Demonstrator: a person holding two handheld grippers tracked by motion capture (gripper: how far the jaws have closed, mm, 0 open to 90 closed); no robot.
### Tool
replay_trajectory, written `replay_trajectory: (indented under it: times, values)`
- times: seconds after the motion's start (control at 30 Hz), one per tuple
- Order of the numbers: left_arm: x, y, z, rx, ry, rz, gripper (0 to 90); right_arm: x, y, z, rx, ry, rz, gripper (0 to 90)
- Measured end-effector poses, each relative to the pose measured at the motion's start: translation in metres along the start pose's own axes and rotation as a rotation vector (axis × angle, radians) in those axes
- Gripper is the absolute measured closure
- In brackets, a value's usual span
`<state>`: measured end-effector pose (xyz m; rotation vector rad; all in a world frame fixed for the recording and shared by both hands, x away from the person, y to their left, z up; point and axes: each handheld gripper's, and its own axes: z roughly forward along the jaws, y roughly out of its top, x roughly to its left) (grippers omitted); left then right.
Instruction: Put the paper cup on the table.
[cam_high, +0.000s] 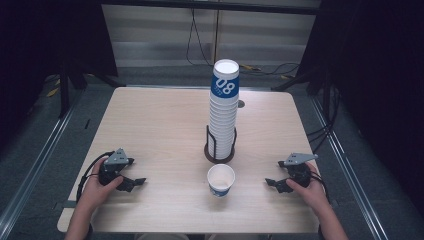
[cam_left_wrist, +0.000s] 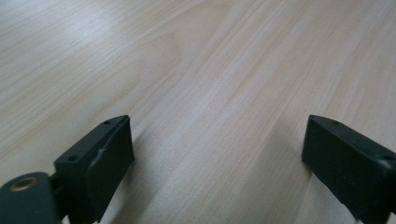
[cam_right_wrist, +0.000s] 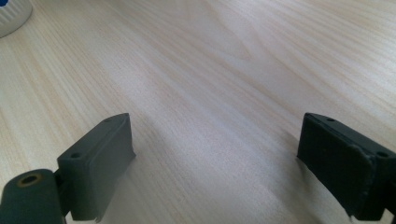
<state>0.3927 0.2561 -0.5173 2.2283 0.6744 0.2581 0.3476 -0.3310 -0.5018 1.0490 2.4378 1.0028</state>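
A tall stack of white paper cups (cam_high: 223, 117), its top cup bearing a blue band with white digits, stands in a black wire holder (cam_high: 210, 146) at the table's middle. One single white cup (cam_high: 220, 180) with a blue mark stands upright just in front of it. My left gripper (cam_high: 135, 182) rests low at the front left, well left of the single cup. Its jaws are wide apart with only bare wood between them (cam_left_wrist: 217, 135). My right gripper (cam_high: 274, 184) sits at the front right, open over bare wood (cam_right_wrist: 217, 135); the cup's edge (cam_right_wrist: 11, 16) shows far off.
The light wooden table (cam_high: 160, 125) has rounded corners and a small round grommet (cam_high: 241, 104) behind the stack. Dark curtains flank the sides, and cables (cam_high: 260, 67) lie on the floor beyond the far edge.
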Motion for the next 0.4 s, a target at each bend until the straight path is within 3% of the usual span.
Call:
replay_trajectory:
  times: [0.4]
  values:
    - [-0.0017,0.0004,0.0012,0.004,0.010,-0.025,4.5,0.0000,0.0003,0.0003,-0.001,-0.006,0.004,9.6]
